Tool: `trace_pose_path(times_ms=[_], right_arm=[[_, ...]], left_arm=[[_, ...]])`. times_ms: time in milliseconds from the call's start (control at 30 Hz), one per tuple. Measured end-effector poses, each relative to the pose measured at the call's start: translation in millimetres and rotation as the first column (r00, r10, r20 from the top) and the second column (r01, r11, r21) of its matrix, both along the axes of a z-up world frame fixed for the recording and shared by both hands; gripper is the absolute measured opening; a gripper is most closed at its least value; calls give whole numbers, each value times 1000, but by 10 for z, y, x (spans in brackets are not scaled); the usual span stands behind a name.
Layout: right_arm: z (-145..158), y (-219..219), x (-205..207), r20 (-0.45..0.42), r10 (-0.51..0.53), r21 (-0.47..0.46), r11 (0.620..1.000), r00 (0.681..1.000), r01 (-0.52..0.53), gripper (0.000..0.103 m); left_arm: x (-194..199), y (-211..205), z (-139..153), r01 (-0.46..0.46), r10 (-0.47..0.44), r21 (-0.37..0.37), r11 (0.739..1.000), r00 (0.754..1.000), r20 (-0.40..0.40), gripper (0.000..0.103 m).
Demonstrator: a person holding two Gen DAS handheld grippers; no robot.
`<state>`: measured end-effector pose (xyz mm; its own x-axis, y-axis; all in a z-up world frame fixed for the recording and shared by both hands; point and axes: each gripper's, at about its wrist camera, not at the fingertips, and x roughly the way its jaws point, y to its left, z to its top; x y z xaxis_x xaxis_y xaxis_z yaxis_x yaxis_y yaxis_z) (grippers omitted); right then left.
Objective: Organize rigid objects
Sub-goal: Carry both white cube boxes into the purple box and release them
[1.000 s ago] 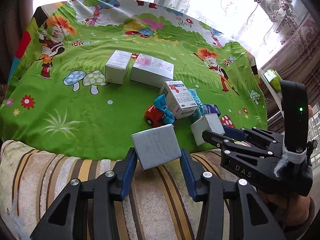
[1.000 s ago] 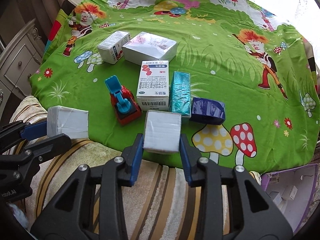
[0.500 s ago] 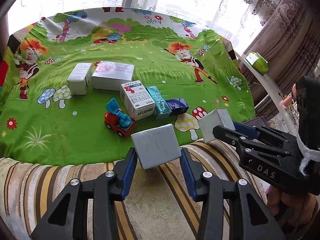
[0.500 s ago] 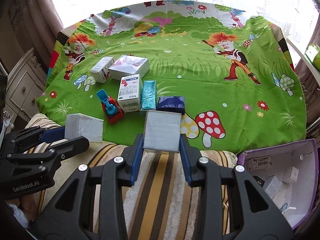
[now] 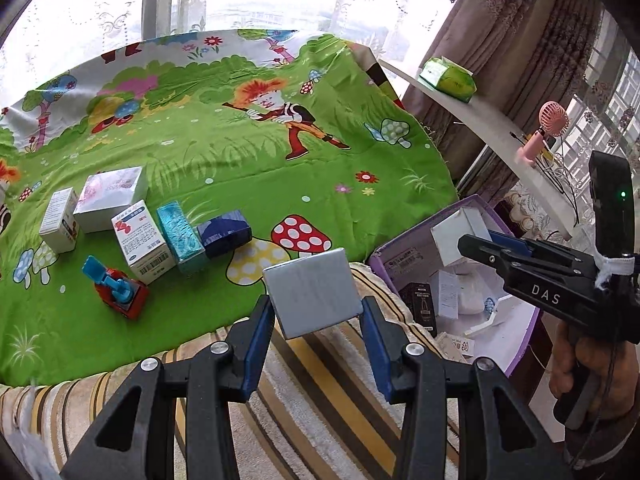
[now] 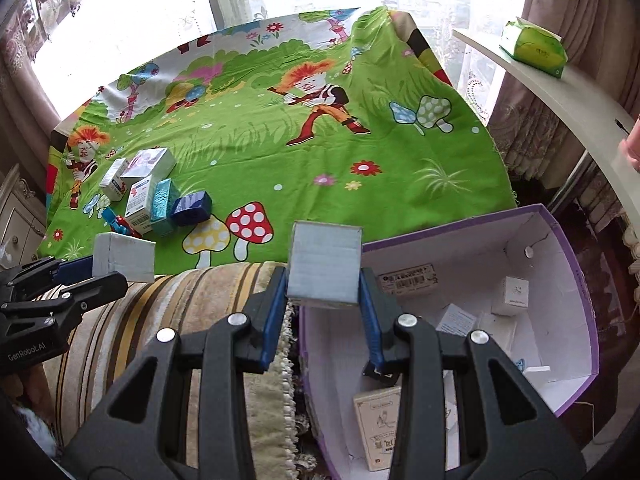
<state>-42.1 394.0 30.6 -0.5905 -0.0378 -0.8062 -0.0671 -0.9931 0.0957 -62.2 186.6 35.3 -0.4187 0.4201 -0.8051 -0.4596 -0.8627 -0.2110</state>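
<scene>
My left gripper is shut on a grey-white box, held above the striped sofa edge. My right gripper is shut on a second white box, held over the near-left rim of the purple storage box. In the left wrist view the right gripper holds its white box above the purple box. Several small boxes and a red-and-blue toy truck stay on the green cartoon cloth.
The purple box holds several small cartons and papers. A white shelf with a green packet runs along the right. A pink hand fan stands on that shelf. The striped sofa cushion lies below both grippers.
Both grippers have swung right with their boxes, away from the cluster on the cloth. The purple box has come into full view under the right gripper.
</scene>
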Motion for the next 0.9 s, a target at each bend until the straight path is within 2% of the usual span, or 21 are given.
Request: trace_pose_path(times_ms=[400,633,900], right_arm=[[-49,804,84,5,-149,14,989,989,149,40],[-94,998,39,7,-177,12,984,984,177,40],[-80,1089,-42,-8,-190,10,982,982,190,40]], left_arm=[[45,824,-76,167,-167,-41,985,986,6,45],[44,1101,-128,220,-219,-53,974,976,19,45],[9,1269,-152,256,-256,-18,966,966,38,46]])
